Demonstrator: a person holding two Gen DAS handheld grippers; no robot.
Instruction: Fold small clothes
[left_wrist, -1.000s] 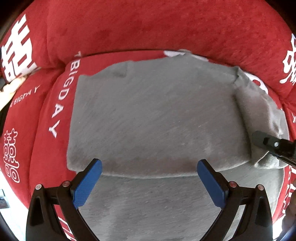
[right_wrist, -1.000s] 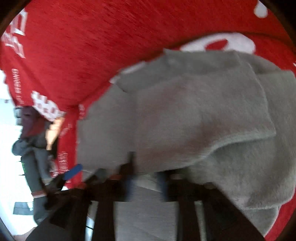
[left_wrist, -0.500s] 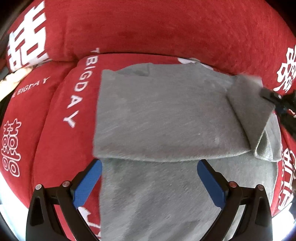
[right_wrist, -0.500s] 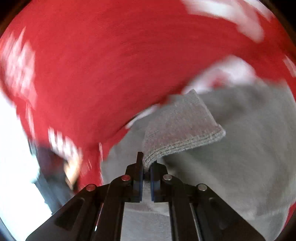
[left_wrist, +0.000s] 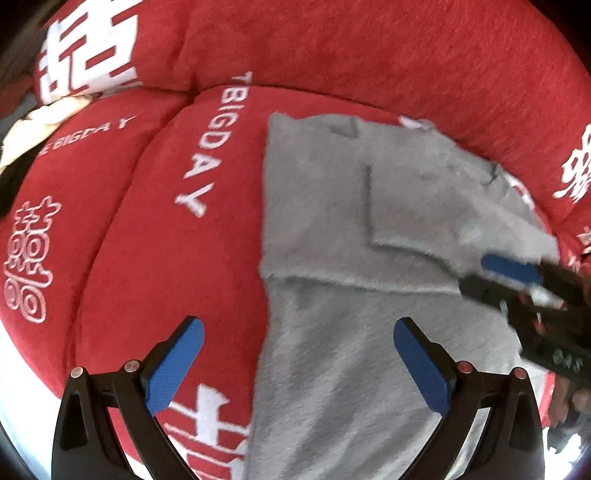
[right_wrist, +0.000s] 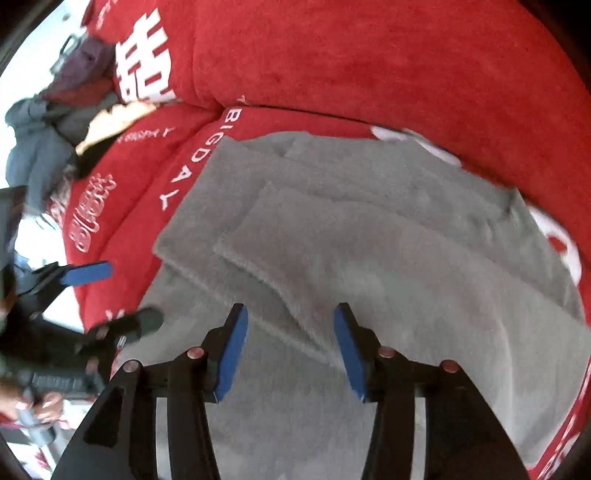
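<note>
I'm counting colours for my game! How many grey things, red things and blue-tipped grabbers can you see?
Grey: 1, the grey garment, partly folded.
Red: 1, the red sofa with white writing.
Blue-tipped grabbers: 2, the left gripper open, and the right gripper opening, with nothing between its pads.
Total: 4.

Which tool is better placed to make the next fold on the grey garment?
Probably right. The right tool, jaws opening and empty, hangs over the grey garment at its folded flap's edge. The left tool is open too, straddling the garment's side edge, half over the red cushion.
</note>
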